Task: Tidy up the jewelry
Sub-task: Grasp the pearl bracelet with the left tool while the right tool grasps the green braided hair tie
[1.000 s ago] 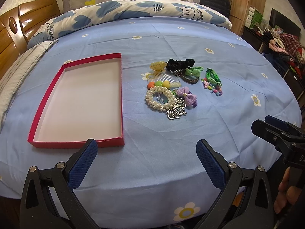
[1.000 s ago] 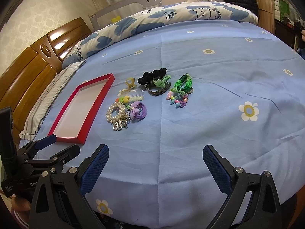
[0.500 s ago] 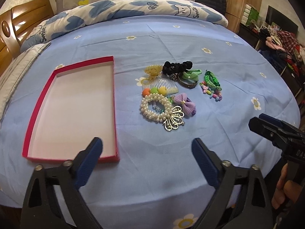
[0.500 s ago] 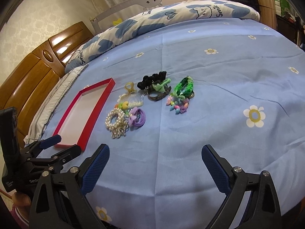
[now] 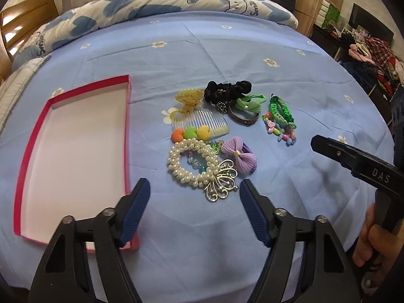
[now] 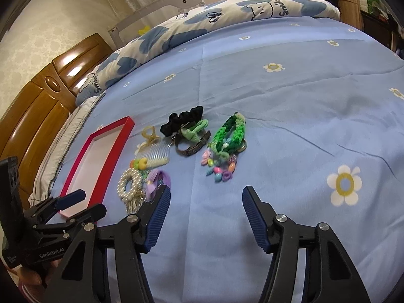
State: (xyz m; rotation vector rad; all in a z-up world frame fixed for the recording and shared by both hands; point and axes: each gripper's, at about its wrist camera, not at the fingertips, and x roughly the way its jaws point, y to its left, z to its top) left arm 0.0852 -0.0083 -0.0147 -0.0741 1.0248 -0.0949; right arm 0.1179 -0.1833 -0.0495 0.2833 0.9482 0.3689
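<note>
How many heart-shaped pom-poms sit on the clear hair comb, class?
3, in a row along the clear plastic comb, just above the pearl bracelet: orange heart pom-pom left, green one middle, yellow one right. None looks hidden.

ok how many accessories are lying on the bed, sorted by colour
Green: 2, hair tie and braided bracelet
Black: 1, scrunchie
Yellow: 1, claw clip
Clear: 1, comb with coloured hearts
White: 1, pearl bracelet
Purple: 1, bow
Dark metal: 1, bangle
Multicoloured: 1, bead bracelet
Total: 9
</note>
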